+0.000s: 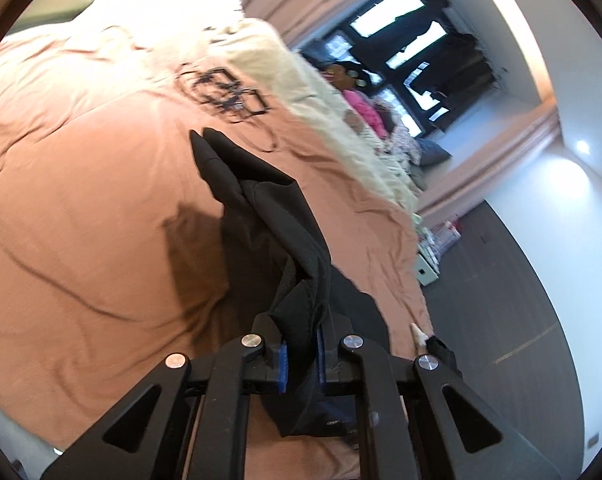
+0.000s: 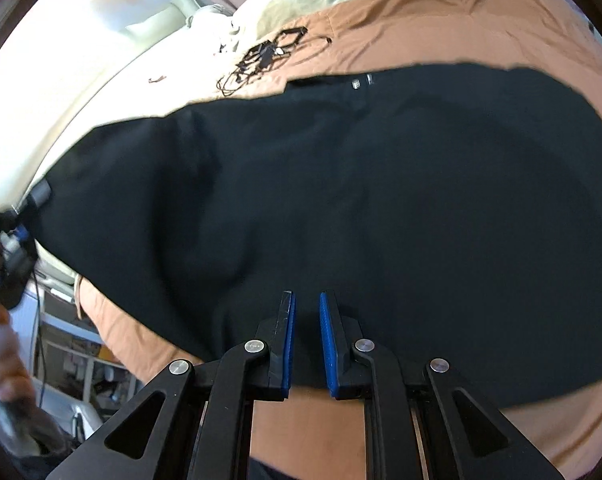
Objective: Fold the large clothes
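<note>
Spread across a wide bed with a rumpled salmon-pink quilt (image 2: 441, 28) is the large black fabric garment (image 2: 341, 200) we are folding; it lies mostly flat on the quilt, with a tangle of thin black cables (image 2: 267, 54) just beyond its far edge and a cream fringed blanket (image 1: 329, 120) further off along the bed's side. At the garment's left end we hold one part bunched and lifted off the quilt, so it hangs in folds rather than lying smooth. We judge the main risk to be there: the raised corner is gathered unevenly, and if we carry it over like that, the fold may land crooked or trap a crease, while a pull that is too strong could drag the whole garment toward the cables and snag them. A thin pinch of cloth could also slip out mid-swing. Our left gripper (image 1: 301, 360) has its fingers drawn narrow and clamped on that bunch of black cloth, which fills the gap between the blue pads. Our right gripper (image 2: 305, 344) sits at the garment's near edge, close to the bed's front; its fingers stand only slightly apart, and the black fabric shows in the slit between them, but we cannot tell whether the pads are pressing on it or merely hovering above it.
</note>
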The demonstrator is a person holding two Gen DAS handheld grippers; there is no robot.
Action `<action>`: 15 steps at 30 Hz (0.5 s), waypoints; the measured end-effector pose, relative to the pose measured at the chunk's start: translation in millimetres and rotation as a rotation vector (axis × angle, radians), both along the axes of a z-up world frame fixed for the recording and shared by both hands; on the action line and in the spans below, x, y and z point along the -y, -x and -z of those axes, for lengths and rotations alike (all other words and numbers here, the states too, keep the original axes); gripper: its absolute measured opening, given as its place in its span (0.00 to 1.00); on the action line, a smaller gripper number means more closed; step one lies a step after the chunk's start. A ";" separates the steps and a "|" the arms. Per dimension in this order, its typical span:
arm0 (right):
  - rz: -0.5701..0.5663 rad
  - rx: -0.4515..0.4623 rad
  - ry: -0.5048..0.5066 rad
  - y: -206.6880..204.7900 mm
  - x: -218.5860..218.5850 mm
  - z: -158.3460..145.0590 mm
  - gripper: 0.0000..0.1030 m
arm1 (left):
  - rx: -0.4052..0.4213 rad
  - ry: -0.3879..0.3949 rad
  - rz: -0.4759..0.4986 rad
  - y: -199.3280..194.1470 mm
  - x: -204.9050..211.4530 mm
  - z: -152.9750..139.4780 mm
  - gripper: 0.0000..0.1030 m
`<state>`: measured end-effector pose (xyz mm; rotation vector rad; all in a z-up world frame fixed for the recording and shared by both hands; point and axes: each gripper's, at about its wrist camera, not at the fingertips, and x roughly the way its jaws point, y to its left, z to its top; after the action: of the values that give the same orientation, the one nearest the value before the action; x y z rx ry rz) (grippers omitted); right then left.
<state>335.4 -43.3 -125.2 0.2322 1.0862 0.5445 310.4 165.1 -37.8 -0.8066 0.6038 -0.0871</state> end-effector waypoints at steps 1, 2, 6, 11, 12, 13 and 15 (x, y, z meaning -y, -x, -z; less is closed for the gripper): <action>0.008 -0.007 -0.002 1.9 0.7 5.8 0.13 | 0.008 -0.007 0.018 -2.4 7.2 -5.1 0.11; 0.013 -0.013 -0.005 2.9 1.3 11.7 0.12 | 0.012 -0.015 0.030 -4.5 12.1 -8.8 0.11; 0.033 -0.042 -0.055 1.2 4.5 31.9 0.09 | 0.025 -0.074 0.103 -20.6 48.5 -27.0 0.11; 0.041 -0.075 -0.115 -1.7 12.7 46.6 0.03 | 0.041 -0.114 0.187 -39.0 91.8 -40.5 0.11; 0.036 -0.077 -0.129 -1.3 15.6 44.3 0.03 | 0.045 -0.120 0.203 -42.4 100.0 -43.5 0.11; 0.031 -0.079 -0.145 -0.6 19.6 41.2 0.03 | 0.048 -0.129 0.223 -48.5 110.9 -47.4 0.11; 0.026 -0.068 -0.167 3.2 30.1 32.9 0.06 | 0.049 -0.147 0.253 -57.0 128.9 -51.0 0.11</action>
<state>332.2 -73.4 -158.2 0.4129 1.1027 0.6088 367.4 36.2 13.2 -0.5820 0.6559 -0.2898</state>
